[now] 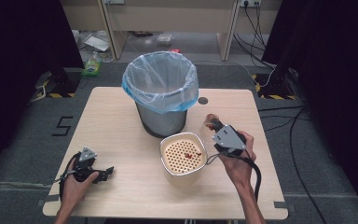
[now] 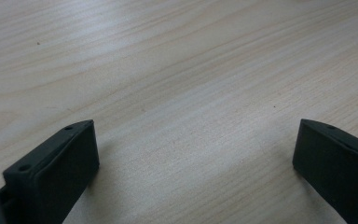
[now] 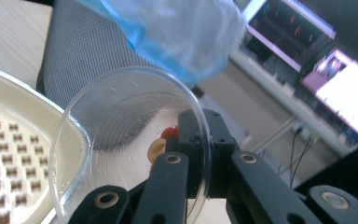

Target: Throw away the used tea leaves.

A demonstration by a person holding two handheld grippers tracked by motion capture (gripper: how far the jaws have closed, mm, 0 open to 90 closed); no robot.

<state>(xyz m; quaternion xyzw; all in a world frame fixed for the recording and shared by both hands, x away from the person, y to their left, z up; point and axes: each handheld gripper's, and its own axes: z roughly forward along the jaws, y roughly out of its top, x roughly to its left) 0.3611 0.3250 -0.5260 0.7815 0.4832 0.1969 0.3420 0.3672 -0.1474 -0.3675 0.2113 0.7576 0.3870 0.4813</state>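
Right gripper (image 3: 193,154) pinches my clear plastic cup (image 3: 130,140) by its rim, tipped at centre frame beside the strainer bowl (image 1: 182,158), leftovers inside, probably headed for the lined bin (image 1: 161,93).

A single black digit "5" (image 1: 62,126) is marked on the grey floor (image 1: 23,140) beside the table's (image 1: 121,121) left edge; nothing else reads.

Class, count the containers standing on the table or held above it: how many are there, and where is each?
3: the lined bin at the table's far middle, the cream strainer tub in front of it, and the clear plastic cup gripped by the right tool.
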